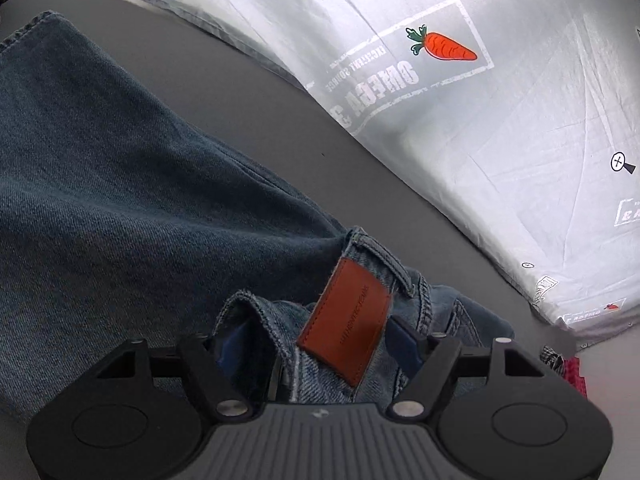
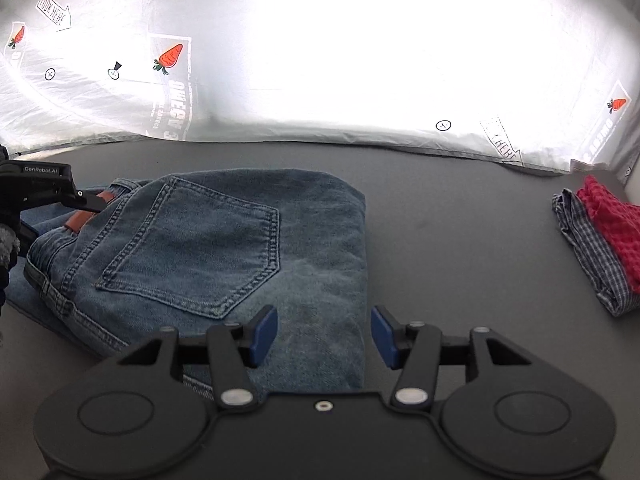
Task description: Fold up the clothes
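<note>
Blue jeans (image 2: 224, 248) lie folded on the grey table (image 2: 460, 240), back pocket up. In the left wrist view the jeans (image 1: 120, 184) stretch away to the left, and my left gripper (image 1: 320, 344) stands open around the bunched waistband with its brown leather patch (image 1: 346, 328). The left gripper also shows in the right wrist view (image 2: 86, 200), at the waistband beside the patch (image 2: 78, 220). My right gripper (image 2: 324, 336) is open and empty, just above the near right edge of the folded jeans.
A folded checked garment (image 2: 588, 256) with a red cloth (image 2: 612, 220) on top lies at the table's right side. A white printed sheet (image 2: 320, 60) with carrot logos hangs behind the table; it also shows in the left wrist view (image 1: 480, 80).
</note>
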Available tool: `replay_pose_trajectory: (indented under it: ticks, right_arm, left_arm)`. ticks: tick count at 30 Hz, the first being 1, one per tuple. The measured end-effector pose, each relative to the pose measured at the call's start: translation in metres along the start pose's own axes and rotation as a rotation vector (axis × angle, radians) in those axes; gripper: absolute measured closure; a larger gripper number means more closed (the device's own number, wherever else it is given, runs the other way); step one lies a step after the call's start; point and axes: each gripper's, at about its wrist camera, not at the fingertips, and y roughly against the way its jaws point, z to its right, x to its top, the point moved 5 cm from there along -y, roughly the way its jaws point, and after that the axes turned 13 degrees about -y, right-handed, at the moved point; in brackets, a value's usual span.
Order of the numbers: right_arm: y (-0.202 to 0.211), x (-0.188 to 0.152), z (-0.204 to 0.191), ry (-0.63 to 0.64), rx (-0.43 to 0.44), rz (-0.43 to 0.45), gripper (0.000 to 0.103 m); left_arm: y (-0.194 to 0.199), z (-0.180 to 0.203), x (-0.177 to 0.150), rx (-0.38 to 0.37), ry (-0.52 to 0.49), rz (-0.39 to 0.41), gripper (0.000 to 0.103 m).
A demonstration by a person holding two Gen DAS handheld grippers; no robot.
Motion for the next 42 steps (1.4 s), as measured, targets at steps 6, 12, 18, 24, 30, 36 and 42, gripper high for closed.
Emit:
replay_pose_trajectory:
  ticks: [6, 12, 18, 24, 30, 36, 42]
  right_arm:
    - [-0.058, -0.017, 0.002, -0.001, -0.029, -0.129, 0.085]
    - [-0.027, -0.029, 0.022, -0.012, -0.052, -0.124, 0.068]
    - [-0.01, -0.035, 0.078, -0.38, 0.027, -0.135, 0.047]
    - [-0.057, -0.006, 0.083, -0.447, 0.17, -0.149, 0.047]
    - [-0.1, 0.021, 0.075, -0.497, 0.251, -0.158, 0.048]
    - [-0.091, 0.029, 0.07, -0.567, 0.191, -0.126, 0.096]
    - [-0.036, 0.045, 0.062, -0.474, 0.009, 0.053, 0.098]
  left_arm:
    - [0.0, 0.002, -0.011, 0.059, -0.101, 0.072, 0.051]
    - [0.022, -0.003, -0.014, 0.103, -0.174, 0.044, 0.041]
    - [0.048, -0.011, -0.026, 0.17, -0.162, 0.046, 0.035]
    - [0.054, -0.008, -0.036, 0.206, -0.184, 0.016, 0.035]
    - [0.04, -0.011, -0.036, 0.248, -0.191, -0.014, 0.036]
    - [0.031, -0.002, -0.04, 0.289, -0.258, -0.026, 0.036]
    - [0.016, 0.027, -0.047, 0.276, -0.28, -0.086, 0.043]
